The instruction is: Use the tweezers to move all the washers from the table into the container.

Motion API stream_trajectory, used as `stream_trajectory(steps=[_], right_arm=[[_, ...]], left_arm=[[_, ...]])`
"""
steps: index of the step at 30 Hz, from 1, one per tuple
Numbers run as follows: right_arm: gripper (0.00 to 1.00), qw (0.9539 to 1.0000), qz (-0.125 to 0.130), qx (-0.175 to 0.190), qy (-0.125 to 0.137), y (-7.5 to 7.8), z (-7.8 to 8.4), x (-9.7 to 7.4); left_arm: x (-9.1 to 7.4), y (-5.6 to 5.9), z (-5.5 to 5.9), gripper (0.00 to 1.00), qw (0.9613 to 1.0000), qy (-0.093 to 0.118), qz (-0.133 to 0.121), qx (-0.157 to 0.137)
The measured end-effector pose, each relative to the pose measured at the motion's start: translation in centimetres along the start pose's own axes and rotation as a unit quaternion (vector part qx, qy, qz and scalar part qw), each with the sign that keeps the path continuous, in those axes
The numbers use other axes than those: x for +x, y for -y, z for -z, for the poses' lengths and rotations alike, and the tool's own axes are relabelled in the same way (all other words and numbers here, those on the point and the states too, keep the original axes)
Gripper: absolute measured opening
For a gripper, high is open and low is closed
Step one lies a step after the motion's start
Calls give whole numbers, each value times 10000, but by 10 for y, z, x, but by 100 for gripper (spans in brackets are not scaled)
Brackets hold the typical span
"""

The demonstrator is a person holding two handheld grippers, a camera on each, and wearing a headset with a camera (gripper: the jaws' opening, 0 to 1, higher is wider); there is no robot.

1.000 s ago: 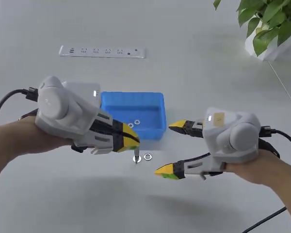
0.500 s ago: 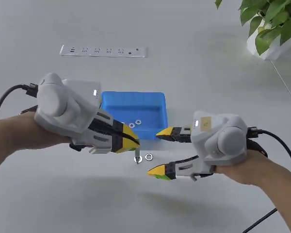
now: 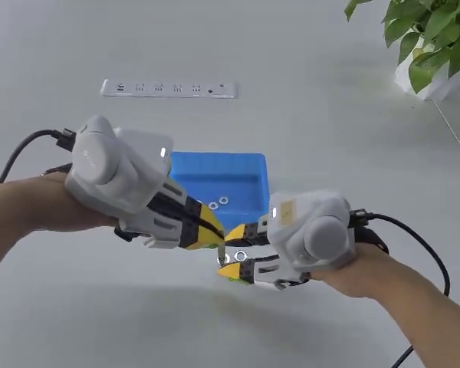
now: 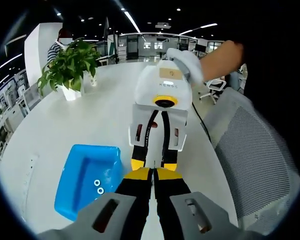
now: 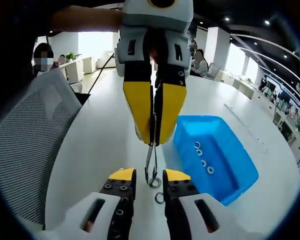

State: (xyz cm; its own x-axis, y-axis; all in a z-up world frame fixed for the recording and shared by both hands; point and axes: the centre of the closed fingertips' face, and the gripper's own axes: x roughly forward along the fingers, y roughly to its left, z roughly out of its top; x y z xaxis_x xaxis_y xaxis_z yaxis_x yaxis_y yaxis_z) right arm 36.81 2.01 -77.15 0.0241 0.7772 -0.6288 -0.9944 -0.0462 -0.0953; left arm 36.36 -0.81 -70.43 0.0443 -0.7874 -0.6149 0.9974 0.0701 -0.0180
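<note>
**Tweezers lowered onto a washer between the right claw's jaws**

The left claw is seen shut on the tweezers, which are gripped near their upper end between the yellow jaw tips and are pointed down at the table. In the right gripper view the tweezers are shown with their two tips at a washer lying flat on the table; whether the washer is pinched cannot be told. A second washer is seen just beside it, nearer the camera.

The right claw is held partly apart, with one jaw on either side of the tweezers' lower end and nothing gripped. In the head view the right claw is faced toward the left claw, tip to tip, just in front of the blue container.

Four washers are already seen on the container's floor, in a loose row. In the left gripper view the container is shown to the left of the left claw.

A white power strip is laid well behind the container, and a potted plant is stood at the table's far right corner.
</note>
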Motion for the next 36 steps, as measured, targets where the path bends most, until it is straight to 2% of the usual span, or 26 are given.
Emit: stream_trajectory(steps=[4, 8, 11, 18, 26, 36], right_arm=[[14, 10000, 26, 8, -34, 2, 0, 3], [11, 9998, 58, -13, -214, 2, 3, 5], [10, 9997, 65, 132, -186, 3, 4, 4], [9, 9997, 80, 191, -161, 3, 5, 3], [8, 9995, 132, 256, -136, 3, 6, 3], [8, 9994, 131, 296, -148, 3, 5, 2]], left_arm=[[0, -1, 0, 5, 10000, -17, 46, -12], [1, -3, -1, 5, 10000, -47, 85, -9], [2, -3, -2, 5, 9999, -42, 102, -32], [4, -3, -2, 6, 9999, -64, 133, -67], [1, -4, 3, 8, 9997, -227, -5, -26], [-11, -9, 1, 16, 9996, -151, -206, -145]])
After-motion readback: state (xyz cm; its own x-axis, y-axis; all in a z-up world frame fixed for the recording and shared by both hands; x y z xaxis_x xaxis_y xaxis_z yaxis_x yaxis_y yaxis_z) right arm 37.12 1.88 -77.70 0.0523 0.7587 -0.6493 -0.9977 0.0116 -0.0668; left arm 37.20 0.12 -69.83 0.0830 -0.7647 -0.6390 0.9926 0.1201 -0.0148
